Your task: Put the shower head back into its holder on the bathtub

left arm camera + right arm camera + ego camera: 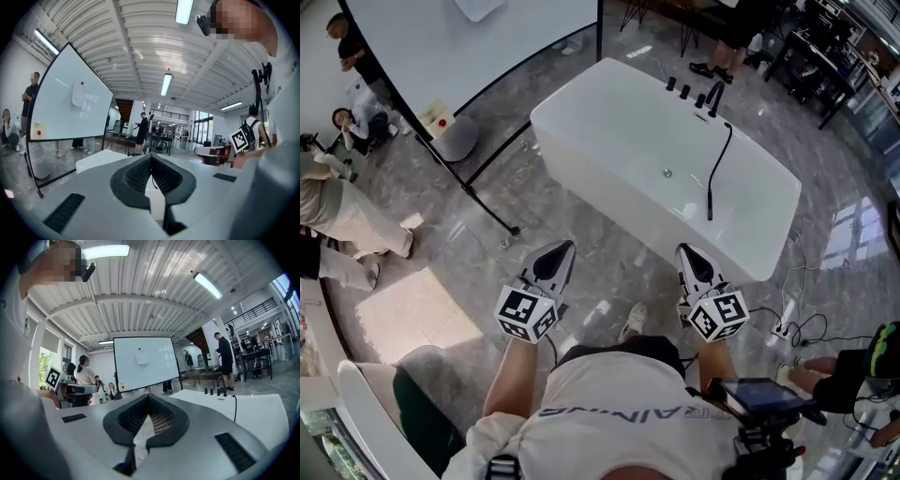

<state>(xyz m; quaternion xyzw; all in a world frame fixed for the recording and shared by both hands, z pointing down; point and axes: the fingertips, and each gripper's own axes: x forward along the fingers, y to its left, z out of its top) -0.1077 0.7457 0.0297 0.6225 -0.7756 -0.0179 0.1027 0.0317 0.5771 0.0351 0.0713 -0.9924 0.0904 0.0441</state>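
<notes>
A white bathtub (pixel 581 117) stands on the grey stone floor ahead of me. The black shower head (pixel 710 204) lies inside it near the right wall. Its black hose (pixel 727 145) runs up to the far rim, where the black tap and knobs (pixel 698 94) stand. My left gripper (pixel 562 249) and right gripper (pixel 687 253) hover side by side short of the tub's near wall, both shut and empty. The left gripper (pixel 151 157) shows the tub's corner (pixel 91 161) behind its jaws. Past the right gripper (pixel 149 397) I see the knobs (pixel 215 391) and hose (pixel 234 405).
A whiteboard on a black stand (pixel 478 42) is left of the tub, its foot (pixel 492 216) reaching toward me. People (pixel 337 211) are at the far left. A white chair (pixel 366 412) is at lower left. A power strip and cables (pixel 787 328) lie at right.
</notes>
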